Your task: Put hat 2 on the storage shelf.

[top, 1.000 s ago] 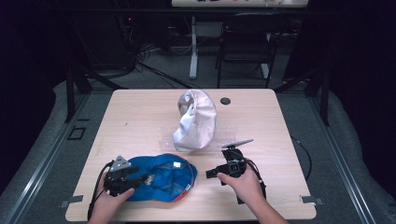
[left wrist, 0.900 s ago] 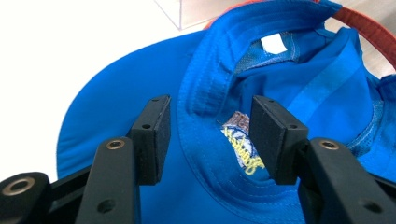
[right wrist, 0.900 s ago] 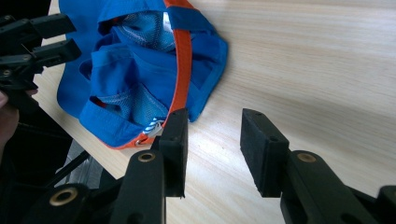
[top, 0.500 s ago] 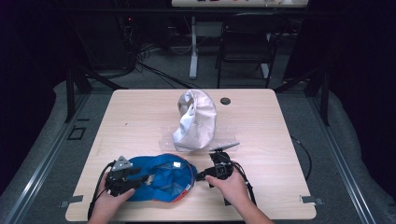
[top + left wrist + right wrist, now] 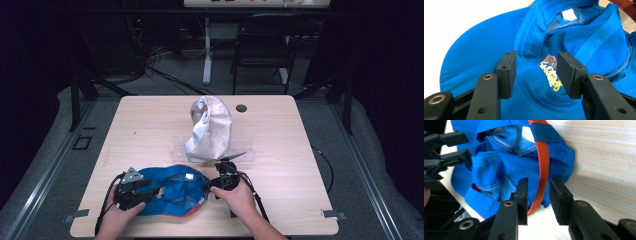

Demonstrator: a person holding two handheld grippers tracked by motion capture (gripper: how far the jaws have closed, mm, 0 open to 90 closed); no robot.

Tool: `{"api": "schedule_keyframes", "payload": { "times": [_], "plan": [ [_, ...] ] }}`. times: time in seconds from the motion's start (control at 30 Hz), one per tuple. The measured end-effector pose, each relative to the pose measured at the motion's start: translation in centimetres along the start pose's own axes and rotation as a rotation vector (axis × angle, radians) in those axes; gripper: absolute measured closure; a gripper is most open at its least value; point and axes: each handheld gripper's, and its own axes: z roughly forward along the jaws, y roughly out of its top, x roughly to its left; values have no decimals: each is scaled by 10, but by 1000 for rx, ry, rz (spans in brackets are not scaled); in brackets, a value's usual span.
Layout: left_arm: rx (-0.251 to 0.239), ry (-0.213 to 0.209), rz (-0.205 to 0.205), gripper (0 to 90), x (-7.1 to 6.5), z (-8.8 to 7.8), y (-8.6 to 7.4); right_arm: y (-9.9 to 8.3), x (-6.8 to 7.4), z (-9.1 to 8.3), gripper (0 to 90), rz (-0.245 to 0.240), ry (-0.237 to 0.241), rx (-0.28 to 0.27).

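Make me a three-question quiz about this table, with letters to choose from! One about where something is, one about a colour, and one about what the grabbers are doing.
1. Where is the blue cap?
A. near edge of the table
B. far edge
C. on the chair

2. What colour is the cap's band?
A. green
B. orange
C. white

3. How are the right gripper jaws?
A. clamped shut
B. apart around the band
C. holding the white bag

Answers: 1 A, it lies between both hands; 2 B, the right gripper view shows orange; 3 B, a gap shows between them.
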Motion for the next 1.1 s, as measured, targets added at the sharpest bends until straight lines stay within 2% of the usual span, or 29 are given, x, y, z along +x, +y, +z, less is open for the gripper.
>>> {"api": "schedule_keyframes", "payload": {
  "times": [0.07, 0.1, 0.17, 0.3, 0.33, 0.4, 0.5, 0.53, 0.6, 0.67, 0.7, 0.73, 0.87, 0.9, 0.93, 0.97, 1.0, 1.07, 1.1],
  "plan": [
    [-4, 2, -4, 507, 1, -1, 0, 0, 2, 4, 755, 10, -22, -9],
    [-6, 3, -5, 507, 1, -1, 0, 1, 1, 3, 789, -5, -27, 10],
    [-10, 6, -3, 506, 1, -2, 0, 1, 0, 2, 837, 3, -32, 17],
    [-16, 9, -3, 505, 2, -4, 0, 1, -3, -2, 884, 7, -37, 20],
    [-18, 12, -6, 505, 2, -4, 0, -1, -3, -1, 889, 23, -38, -4],
    [-22, 15, -5, 505, 2, -5, 0, -2, -7, -5, 894, 13, -37, 13],
    [-24, 15, -8, 504, 2, -5, 0, -6, -12, -9, 895, 31, -35, -8],
    [-26, 15, -8, 504, 2, -5, 0, -6, -15, -12, 895, 27, -28, 5],
    [-22, 15, -5, 504, 2, -5, 0, -9, -19, -14, 895, 30, -26, -20],
    [-22, 15, -6, 504, 1, -4, 0, -12, -24, -20, 894, 24, -29, -12],
    [-22, 15, -3, 504, 1, -4, 1, -13, -26, -21, 894, 37, -26, -21],
    [-22, 14, -3, 504, 1, -4, 1, -14, -28, -25, 894, 46, -27, -7],
    [-21, 8, -1, 502, 0, -3, 1, -21, -37, -35, 895, 25, -41, -27],
    [-20, 7, -6, 502, -1, -3, 0, -23, -40, -39, 895, 8, -42, -28],
    [-16, 4, -1, 501, -2, -2, 1, -24, -41, -41, 895, 21, -36, -34],
    [-17, 1, -1, 501, -3, -2, 1, -26, -43, -45, 895, 11, -51, -43],
    [-15, -2, 2, 501, -4, -1, 1, -27, -45, -48, 895, 11, -36, -42],
    [-15, -6, 7, 501, -6, 0, 2, -30, -51, -56, 895, 19, -48, -51],
    [-19, -9, 8, 501, -8, 1, 2, -31, -53, -58, 895, 18, -34, -45]
  ]
}}
